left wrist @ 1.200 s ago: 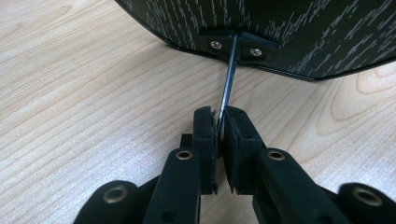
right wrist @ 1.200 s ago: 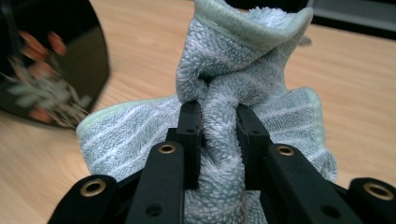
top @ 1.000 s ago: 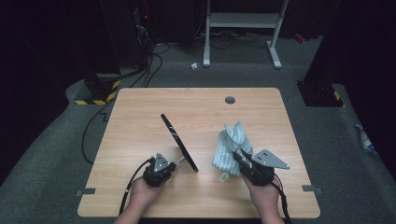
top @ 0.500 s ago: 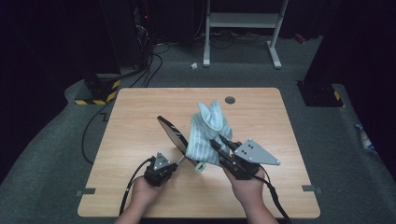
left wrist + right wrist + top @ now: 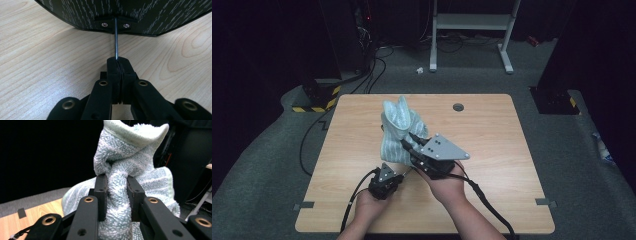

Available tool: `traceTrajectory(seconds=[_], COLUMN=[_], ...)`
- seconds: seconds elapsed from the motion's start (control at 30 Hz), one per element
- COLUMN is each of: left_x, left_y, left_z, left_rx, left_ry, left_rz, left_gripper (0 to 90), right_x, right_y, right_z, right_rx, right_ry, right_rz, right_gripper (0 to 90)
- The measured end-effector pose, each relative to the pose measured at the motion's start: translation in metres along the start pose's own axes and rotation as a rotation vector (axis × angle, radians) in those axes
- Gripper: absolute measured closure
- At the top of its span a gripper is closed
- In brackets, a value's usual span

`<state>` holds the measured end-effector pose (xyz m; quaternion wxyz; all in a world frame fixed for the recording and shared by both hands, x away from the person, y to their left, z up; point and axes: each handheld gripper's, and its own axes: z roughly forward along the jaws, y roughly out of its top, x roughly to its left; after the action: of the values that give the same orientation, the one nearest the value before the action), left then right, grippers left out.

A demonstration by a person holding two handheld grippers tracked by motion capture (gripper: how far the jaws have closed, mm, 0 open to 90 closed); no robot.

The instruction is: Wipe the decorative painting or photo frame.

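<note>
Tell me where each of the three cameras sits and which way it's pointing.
High view: above the person's side, looking forward and down on the table; both forearms enter from below.
Left gripper view: rides the left gripper, low over the wood, its jaws shut on a thin metal rod.
Right gripper view: rides the right gripper, tilted upward, clamping the striped towel.
Shared: high and right gripper views show the towel.

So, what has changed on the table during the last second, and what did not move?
The right gripper carried the towel from the right part of the table leftward and forward, so it now hangs over the black panel, hiding it in the high view. Its jaws stayed shut on the towel. The left gripper stayed in place, jaws shut on the panel's thin metal rod.
</note>
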<state>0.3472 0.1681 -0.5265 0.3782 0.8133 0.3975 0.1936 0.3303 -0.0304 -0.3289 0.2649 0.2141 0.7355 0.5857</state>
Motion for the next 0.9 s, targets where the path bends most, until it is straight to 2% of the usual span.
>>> traceTrajectory(seconds=[0.17,0.3,0.4,0.6,0.77,0.9], left_x=[-0.002,-0.002,-0.003,-0.003,-0.002,-0.003], left_y=[0.000,0.000,0.000,0.000,0.000,0.000], left_z=[0.000,0.000,0.000,0.000,0.000,0.000], left_rx=[0.001,0.001,0.000,0.000,0.002,0.000], left_ry=[0.013,0.013,0.018,0.020,0.017,0.021], left_rz=[0.013,0.013,0.019,0.018,0.009,0.012], left_gripper=[88.7,88.7,88.7,88.7,88.7,88.7], right_x=[0.004,0.007,0.008,0.003,-0.003,0.000], right_y=[0.002,0.001,-0.003,-0.016,-0.033,-0.052], right_z=[0.016,0.020,0.015,0.000,-0.010,-0.020], right_rx=[0.032,0.057,0.042,0.007,0.013,0.021], right_ry=[-0.007,-0.017,-0.026,-0.037,-0.042,-0.075], right_rz=[-0.022,-0.054,-0.068,-0.039,0.003,-0.001], right_gripper=[72.8,74.9,76.3,76.7,76.7,76.6])
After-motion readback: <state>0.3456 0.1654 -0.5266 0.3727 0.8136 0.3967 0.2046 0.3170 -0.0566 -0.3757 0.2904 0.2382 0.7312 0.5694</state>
